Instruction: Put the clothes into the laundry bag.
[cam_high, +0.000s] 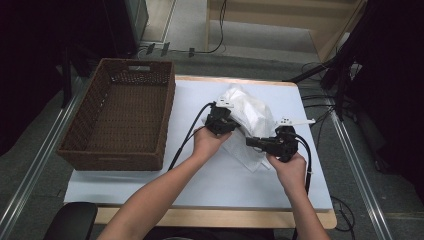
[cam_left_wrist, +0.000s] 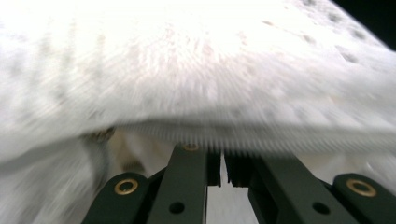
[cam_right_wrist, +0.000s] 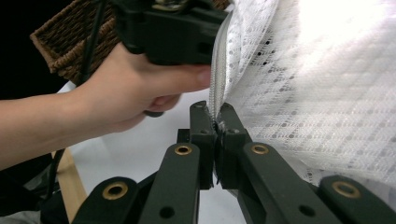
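Right gripper (cam_right_wrist: 215, 126): fingers are clamped on the zippered edge of a white mesh bag (cam_high: 250, 120). Left gripper (cam_left_wrist: 223, 163): fingers are pressed together on the bag's ribbed edge, as seen in the left gripper view. The bag is held between both grippers, partly lifted above the white worktop (cam_high: 200, 175), mid-right. A brown wicker basket (cam_high: 120, 115) is placed farther left.

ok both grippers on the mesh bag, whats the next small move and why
Probably ease the left gripper along the zipper, away from the right gripper. Both are shut on the mesh bag's zipper edge, so the right one can anchor it.
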